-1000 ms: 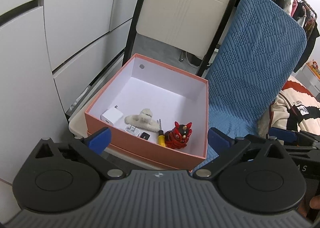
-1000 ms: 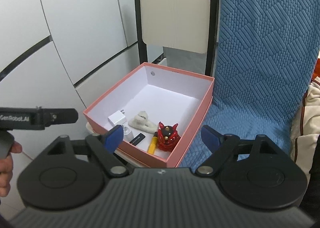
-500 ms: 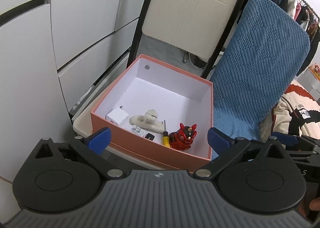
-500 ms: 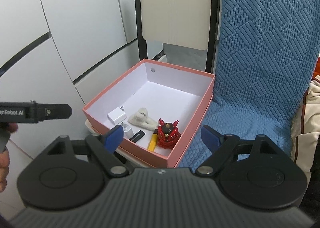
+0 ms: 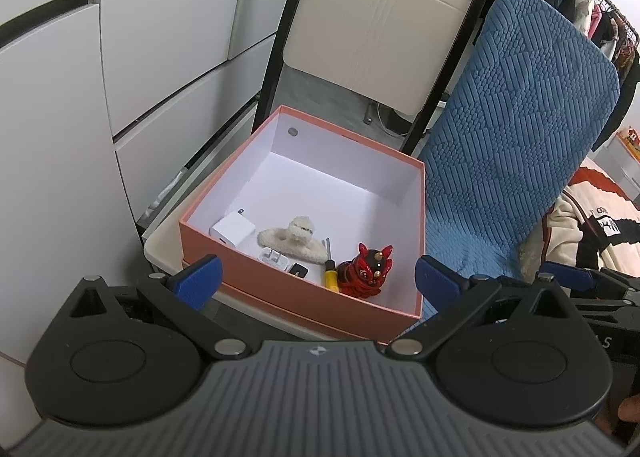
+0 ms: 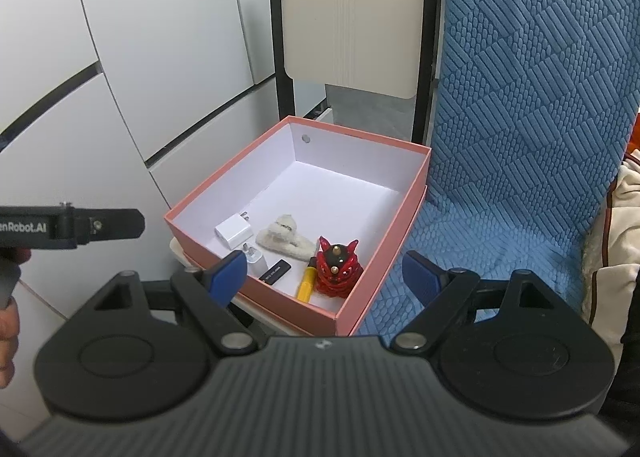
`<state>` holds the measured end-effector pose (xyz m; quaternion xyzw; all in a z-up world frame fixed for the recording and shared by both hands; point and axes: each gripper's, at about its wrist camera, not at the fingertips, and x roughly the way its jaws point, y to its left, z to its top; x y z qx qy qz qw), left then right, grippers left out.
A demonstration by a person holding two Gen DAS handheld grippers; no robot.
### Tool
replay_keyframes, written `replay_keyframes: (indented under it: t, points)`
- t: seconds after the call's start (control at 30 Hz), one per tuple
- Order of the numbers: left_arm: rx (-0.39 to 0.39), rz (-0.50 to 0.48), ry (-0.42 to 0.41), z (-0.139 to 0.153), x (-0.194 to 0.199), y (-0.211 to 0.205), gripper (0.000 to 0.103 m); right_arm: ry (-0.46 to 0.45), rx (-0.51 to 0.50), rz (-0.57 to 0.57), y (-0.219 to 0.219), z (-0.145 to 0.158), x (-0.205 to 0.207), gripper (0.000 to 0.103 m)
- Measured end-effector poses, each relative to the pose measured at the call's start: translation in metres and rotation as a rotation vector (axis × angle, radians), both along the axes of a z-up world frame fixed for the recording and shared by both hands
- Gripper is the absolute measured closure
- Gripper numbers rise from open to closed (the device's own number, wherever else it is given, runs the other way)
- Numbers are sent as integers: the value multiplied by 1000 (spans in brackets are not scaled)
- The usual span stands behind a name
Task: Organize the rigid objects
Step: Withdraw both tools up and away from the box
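A tall blue quilted fabric cushion (image 6: 532, 129) leans just right of a cream plastic folding chair with a black frame (image 5: 380, 17). On the chair seat sits an open pink cardboard box with a white inside (image 6: 384, 245), its right wall touching the cushion. All the small things lie at the box's near end. From larger to smaller: a red horned lion figurine (image 6: 338, 267) stands upright near the right wall; a fluffy cream hair claw (image 6: 286, 241) lies left of it; a white cube charger (image 6: 234, 233) lies farther left; a second white plug (image 6: 256, 259), a yellow-handled screwdriver (image 6: 306, 283) touching the figurine, and a small black stick (image 6: 275, 270). The left gripper (image 5: 316, 279) and right gripper (image 6: 322, 275) both hang spread wide and empty, above the box's near edge.
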<state>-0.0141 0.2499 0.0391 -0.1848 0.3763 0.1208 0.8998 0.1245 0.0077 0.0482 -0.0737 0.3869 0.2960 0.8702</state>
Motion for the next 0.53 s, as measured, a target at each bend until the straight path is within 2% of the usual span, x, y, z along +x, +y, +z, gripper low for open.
replay_keyframes:
  t: [0.53]
  points:
    - [-13,-6,-5,0,0,-3,0,-2,4,1,-1,0,0,17]
